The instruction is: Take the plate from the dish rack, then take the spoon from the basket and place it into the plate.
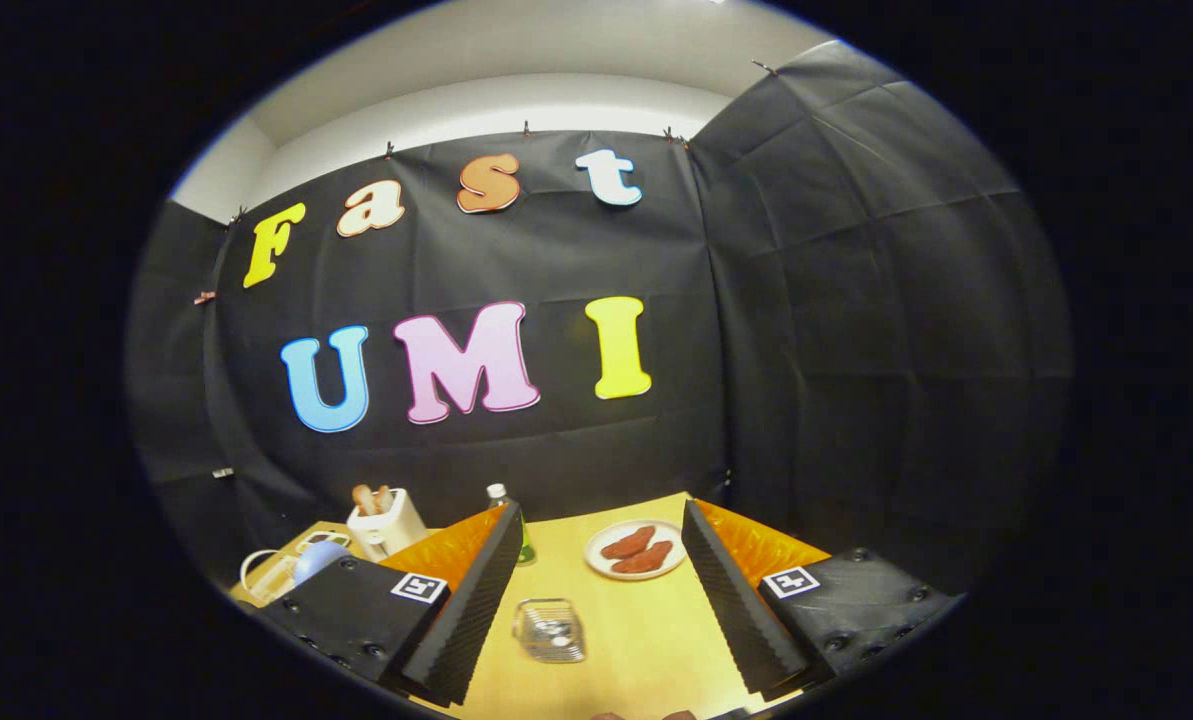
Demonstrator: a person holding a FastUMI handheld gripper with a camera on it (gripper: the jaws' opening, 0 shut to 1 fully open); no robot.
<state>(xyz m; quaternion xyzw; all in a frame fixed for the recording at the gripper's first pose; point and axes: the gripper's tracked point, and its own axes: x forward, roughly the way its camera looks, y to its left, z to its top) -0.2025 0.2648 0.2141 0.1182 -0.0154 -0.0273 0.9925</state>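
My gripper (602,510) hangs above the wooden table (646,650), open wide, with nothing between its ridged black fingers (476,600). On the table between the fingers stands a small wire basket (549,630), and a shiny spoon (557,630) lies inside it. Off to the left, beyond the left finger, is a white wire dish rack (261,572) holding a blue plate (319,560) on edge. The left finger's body partly hides the plate.
A white plate with two reddish sausages (636,549) sits toward the table's far edge, just inside the right finger. A white toaster with bread (386,520) stands at the back left, and a green bottle (501,497) peeks from behind the left fingertip.
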